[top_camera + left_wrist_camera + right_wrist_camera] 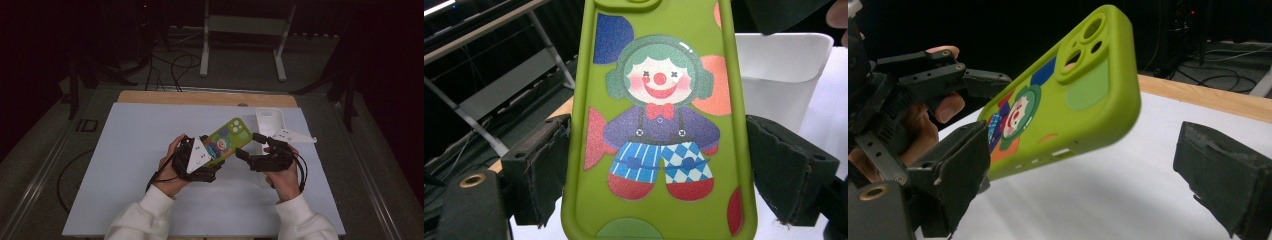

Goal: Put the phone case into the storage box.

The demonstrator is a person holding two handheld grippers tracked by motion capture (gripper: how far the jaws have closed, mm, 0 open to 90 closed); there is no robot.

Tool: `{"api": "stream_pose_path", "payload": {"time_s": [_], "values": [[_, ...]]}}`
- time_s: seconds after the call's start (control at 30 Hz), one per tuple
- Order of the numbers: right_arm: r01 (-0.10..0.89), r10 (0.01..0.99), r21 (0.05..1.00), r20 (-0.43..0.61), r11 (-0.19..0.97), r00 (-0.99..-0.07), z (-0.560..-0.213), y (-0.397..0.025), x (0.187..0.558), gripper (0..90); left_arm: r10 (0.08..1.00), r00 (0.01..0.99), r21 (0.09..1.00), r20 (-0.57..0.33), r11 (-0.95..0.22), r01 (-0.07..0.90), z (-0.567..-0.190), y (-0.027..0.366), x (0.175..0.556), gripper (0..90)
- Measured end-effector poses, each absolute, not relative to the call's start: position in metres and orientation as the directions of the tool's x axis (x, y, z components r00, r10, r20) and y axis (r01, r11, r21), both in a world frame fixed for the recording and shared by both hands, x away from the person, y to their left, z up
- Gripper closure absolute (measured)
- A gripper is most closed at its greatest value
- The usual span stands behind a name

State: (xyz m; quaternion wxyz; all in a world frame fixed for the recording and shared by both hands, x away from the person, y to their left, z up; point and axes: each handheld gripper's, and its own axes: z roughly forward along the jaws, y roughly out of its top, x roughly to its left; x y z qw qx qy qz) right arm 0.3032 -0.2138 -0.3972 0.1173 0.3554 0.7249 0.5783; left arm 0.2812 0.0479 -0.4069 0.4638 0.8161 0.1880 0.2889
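Left hand-held gripper (212, 159): pinches green phone case (227, 140) by its edges, raised off the tabletop (135, 150).
Right hand-held gripper (245, 146): spread at 3 o'clock, ready to take the case.

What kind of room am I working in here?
Probably a lab or recording workspace, not a home: a table covered with a plain white sheet, loose cables on the floor behind it, a bare white metal stand, and dark surroundings.
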Motion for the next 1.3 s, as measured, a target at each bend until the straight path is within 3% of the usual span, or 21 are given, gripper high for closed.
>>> {"api": "stream_pose_path", "payload": {"time_s": [0.37, 0.63, 0.9, 1.07, 1.3], "values": [[0.403, 0.636, 0.913, 0.273, 0.065, -0.722, -0.395, -0.207, 0.305, 16.4, 0.557, 0.777, 0.874, 0.294, -0.486, 0.017, -0.409, 0.042, 0.276, 16.2], [0.434, 0.613, 0.899, 0.311, 0.058, -0.726, -0.394, -0.203, 0.306, 44.5, 0.543, 0.785, 0.876, 0.298, -0.482, 0.001, -0.411, 0.040, 0.273, 16.2], [0.474, 0.553, 0.880, 0.384, 0.022, -0.739, -0.394, -0.206, 0.307, 66.2, 0.538, 0.787, 0.875, 0.303, -0.484, -0.006, -0.416, 0.039, 0.273, 16.1], [0.489, 0.532, 0.872, 0.398, 0.035, -0.748, -0.394, -0.202, 0.305, 77.6, 0.533, 0.789, 0.869, 0.307, -0.495, -0.004, -0.420, 0.036, 0.273, 16.0], [0.495, 0.521, 0.867, 0.395, 0.061, -0.757, -0.390, -0.196, 0.301, 85.7, 0.538, 0.788, 0.864, 0.300, -0.503, 0.015, -0.422, 0.035, 0.275, 15.7]]}}
